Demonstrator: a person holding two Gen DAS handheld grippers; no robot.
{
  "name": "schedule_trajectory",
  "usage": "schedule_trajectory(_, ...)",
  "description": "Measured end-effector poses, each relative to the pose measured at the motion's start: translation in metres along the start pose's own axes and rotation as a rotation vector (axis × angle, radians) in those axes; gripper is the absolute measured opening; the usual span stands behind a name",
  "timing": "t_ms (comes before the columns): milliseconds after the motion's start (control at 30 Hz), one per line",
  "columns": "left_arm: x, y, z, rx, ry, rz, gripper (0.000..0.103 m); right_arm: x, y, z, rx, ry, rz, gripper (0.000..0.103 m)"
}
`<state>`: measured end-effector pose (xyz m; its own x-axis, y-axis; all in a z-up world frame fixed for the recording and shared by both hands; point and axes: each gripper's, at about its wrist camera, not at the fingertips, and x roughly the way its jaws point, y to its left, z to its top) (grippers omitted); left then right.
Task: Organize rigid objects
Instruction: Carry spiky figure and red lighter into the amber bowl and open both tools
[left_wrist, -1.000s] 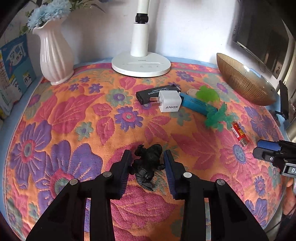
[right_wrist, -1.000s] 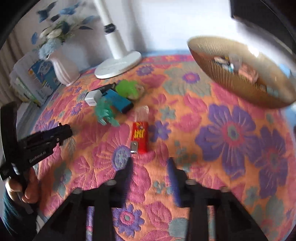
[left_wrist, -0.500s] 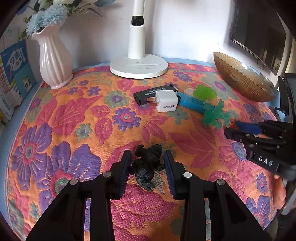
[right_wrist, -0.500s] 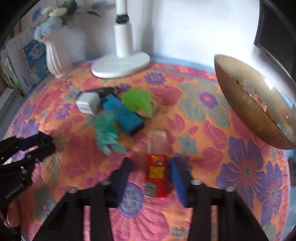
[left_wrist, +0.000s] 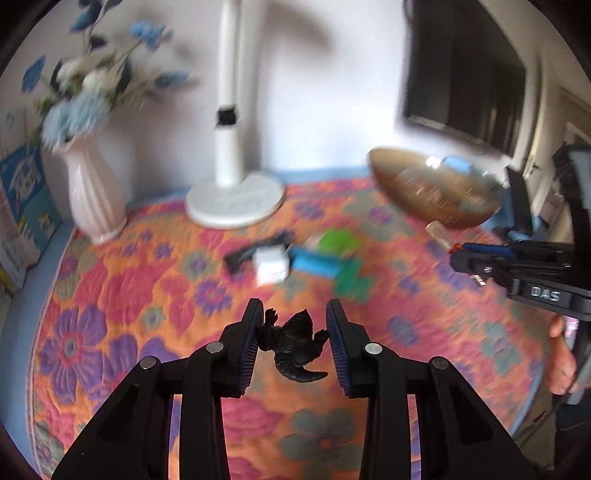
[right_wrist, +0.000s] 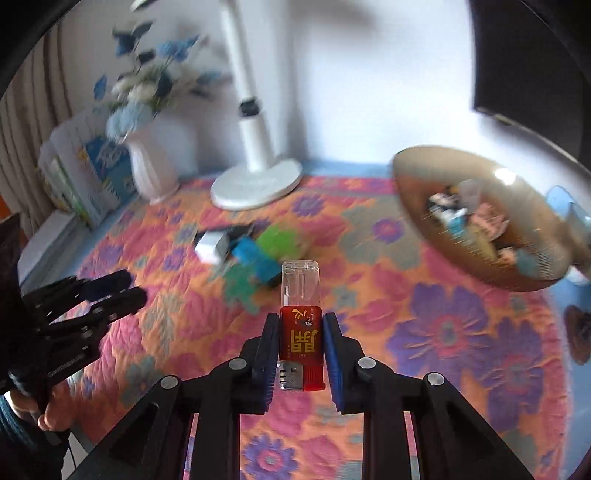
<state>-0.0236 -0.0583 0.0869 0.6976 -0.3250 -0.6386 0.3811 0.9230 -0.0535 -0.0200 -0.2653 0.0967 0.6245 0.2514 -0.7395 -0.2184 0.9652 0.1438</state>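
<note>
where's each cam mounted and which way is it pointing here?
Left wrist: on left gripper, looking along its fingers at the black figurine it grips, above the floral cloth; right gripper at right edge.
Right wrist: on right gripper, facing the red lighter it clamps; left gripper and hand at left.
Shared: lamp, vase, bowl.

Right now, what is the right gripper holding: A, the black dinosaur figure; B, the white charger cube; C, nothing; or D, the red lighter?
D: in the right wrist view the right gripper has its fingers pressed against both sides of the red lighter.
</note>
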Motion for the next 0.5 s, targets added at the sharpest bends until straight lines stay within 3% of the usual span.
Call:
schedule_trajectory(233, -0.004, -0.04, 0.058, 0.052, -0.074, -0.057, 0.032, -0.037, -0.056, 0.027, 0.089, -0.074, -0.069, 0.022)
schedule_trajectory(500, 0.033, -0.114, 0.138, 0.078, -0.074, -0.161, 0.032, -0.066, -0.136, 0.062, 0.243, -0.133, -0.173, 0.022)
